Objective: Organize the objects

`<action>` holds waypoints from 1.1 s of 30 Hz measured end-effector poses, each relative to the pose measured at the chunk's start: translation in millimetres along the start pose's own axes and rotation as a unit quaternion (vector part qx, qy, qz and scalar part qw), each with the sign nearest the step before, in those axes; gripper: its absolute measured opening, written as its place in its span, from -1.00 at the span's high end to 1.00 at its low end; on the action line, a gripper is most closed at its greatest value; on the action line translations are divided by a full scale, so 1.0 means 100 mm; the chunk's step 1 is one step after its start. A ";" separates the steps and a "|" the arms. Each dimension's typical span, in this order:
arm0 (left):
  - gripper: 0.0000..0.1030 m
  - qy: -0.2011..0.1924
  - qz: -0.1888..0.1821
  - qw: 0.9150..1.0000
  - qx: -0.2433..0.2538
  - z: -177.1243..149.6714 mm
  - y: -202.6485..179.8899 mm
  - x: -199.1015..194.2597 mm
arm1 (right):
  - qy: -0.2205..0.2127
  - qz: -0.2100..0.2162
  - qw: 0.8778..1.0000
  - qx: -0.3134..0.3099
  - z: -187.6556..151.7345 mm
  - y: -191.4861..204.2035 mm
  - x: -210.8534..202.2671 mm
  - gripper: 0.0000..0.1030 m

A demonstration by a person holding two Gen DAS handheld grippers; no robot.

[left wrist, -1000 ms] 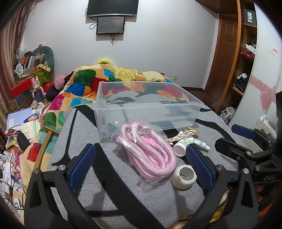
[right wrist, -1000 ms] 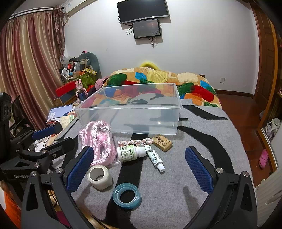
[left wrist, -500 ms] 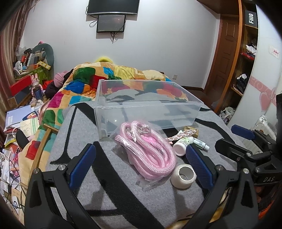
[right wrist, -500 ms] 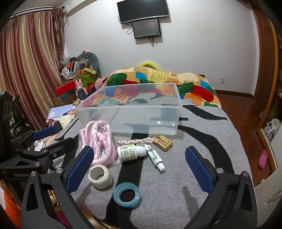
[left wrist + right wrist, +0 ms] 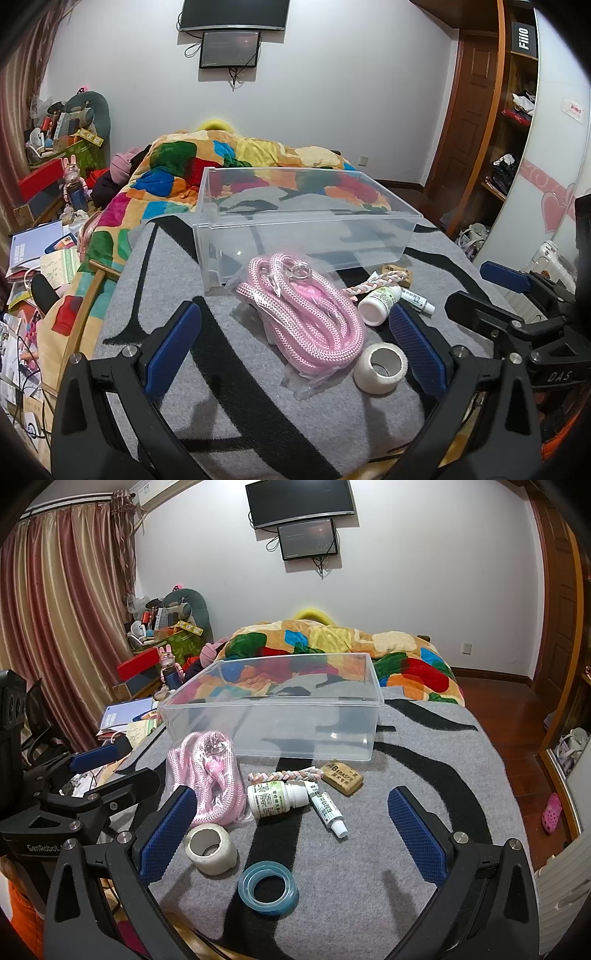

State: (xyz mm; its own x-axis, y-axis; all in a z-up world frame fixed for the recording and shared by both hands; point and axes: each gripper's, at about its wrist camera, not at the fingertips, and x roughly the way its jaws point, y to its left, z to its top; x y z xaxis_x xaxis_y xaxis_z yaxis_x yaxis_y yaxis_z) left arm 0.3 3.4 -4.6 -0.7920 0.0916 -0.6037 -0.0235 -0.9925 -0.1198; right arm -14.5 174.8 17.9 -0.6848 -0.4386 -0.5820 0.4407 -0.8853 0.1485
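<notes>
Both the left gripper (image 5: 291, 341) and right gripper (image 5: 291, 830) hover with jaws spread wide and holding nothing above the grey rug (image 5: 424, 775), where the bagged pink rope (image 5: 303, 314), white bottle (image 5: 275, 798) and tape rolls lie just before the clear bin (image 5: 273, 709).

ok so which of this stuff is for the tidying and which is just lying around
For the job: clear bin, bagged pink rope, white tape roll, blue tape roll, pill bottle, tube, braid, eraser.

Lying about: quilt, papers, wall screens.
</notes>
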 end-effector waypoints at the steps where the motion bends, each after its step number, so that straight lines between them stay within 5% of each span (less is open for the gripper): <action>1: -1.00 0.000 0.000 1.000 0.000 0.00 0.00 0.00 | 0.000 0.000 1.000 0.000 0.00 0.00 0.00 -1.00; 33: -1.00 0.005 -0.005 1.000 -0.001 -0.02 -0.02 0.00 | 0.003 0.000 1.000 0.000 -0.04 0.02 0.00 -1.00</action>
State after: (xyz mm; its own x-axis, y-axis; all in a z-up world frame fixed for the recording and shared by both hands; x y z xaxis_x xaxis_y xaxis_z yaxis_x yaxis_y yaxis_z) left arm 1.5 6.0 -6.3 -0.7861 0.1029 -0.6095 -0.0303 -0.9913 -0.1283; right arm -11.0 173.2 14.5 -0.6811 -0.4382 -0.5866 0.4408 -0.8851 0.1493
